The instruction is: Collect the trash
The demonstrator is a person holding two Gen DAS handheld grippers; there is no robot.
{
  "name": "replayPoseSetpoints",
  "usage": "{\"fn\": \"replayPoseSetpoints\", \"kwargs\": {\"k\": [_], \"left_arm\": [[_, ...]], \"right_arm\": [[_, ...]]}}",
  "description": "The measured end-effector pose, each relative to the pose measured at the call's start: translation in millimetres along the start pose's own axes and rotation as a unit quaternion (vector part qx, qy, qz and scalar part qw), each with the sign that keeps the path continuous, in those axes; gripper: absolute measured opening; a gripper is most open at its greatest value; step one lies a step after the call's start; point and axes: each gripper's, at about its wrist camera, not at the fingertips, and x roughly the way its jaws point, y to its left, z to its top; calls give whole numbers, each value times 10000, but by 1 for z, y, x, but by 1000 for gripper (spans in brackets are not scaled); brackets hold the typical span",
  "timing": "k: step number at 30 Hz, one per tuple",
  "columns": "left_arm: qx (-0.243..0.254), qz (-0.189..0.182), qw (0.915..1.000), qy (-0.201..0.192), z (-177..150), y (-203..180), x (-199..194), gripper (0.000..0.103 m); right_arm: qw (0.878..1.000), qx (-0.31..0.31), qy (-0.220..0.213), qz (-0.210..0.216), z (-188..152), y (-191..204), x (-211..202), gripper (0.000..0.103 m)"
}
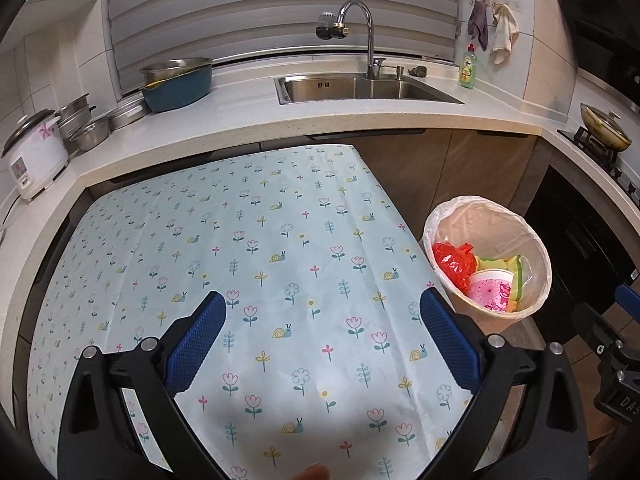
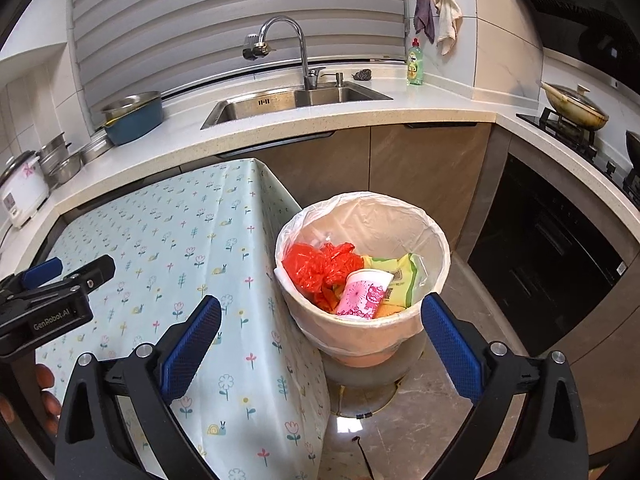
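1. Fingers of the left gripper [image 1: 323,312] stand wide apart with nothing between them, hovering over the surface [image 1: 280,420], which is draped in a pale blue cloth printed with flowers and snails.
2. Fingers of the right gripper [image 2: 321,318] are also spread wide and hold nothing; they hang over the floor [image 2: 400,432] at the edge of that surface, framing the bin below.
3. From the right wrist view, the left gripper shows at the left edge, above the cloth, with blue pads at its tip.
4. Just beside the right edge of the surface stands the bin [image 2: 376,340], lined with a thin white bag [image 2: 434,236] folded over its rim. It sits on the floor, touching or nearly touching the hanging cloth.
5. Inside the bin lies the trash: a crumpled red plastic bag [image 2: 316,264] on the left, a pink-patterned paper cup [image 2: 366,290] lying tilted in the middle, and a yellow-green wrapper [image 2: 398,276] to the right. The cup rests against both the red bag and the wrapper.
6. Behind the surface runs the kitchen counter [image 1: 248,104] with a steel sink [image 1: 360,88] and a curved tap [image 1: 362,16].
7. On the counter's left are a blue basin [image 1: 180,88] holding a metal bowl, some steel pots [image 1: 84,124], and a white rice cooker [image 1: 34,156].
8. A green soap bottle [image 1: 468,68] stands right of the sink, with two cloths [image 1: 492,28] hanging on the wall above.
9. Far right, a lidded pan [image 1: 604,124] sits on the stove.
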Motion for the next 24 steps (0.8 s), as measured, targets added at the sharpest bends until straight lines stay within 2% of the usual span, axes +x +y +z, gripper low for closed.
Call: {"fn": "replayPoseSetpoints", "kwargs": {"k": [12,24], "left_arm": [[51,65,10000,-13,-8,0,-6,93],[126,58,9999,-67,-9,-16,-14,93]], "right_arm": [[9996,-254,49,-106,-8,10,-3,96],[9994,-298,24,-165,-8,6,-4,96]]}}
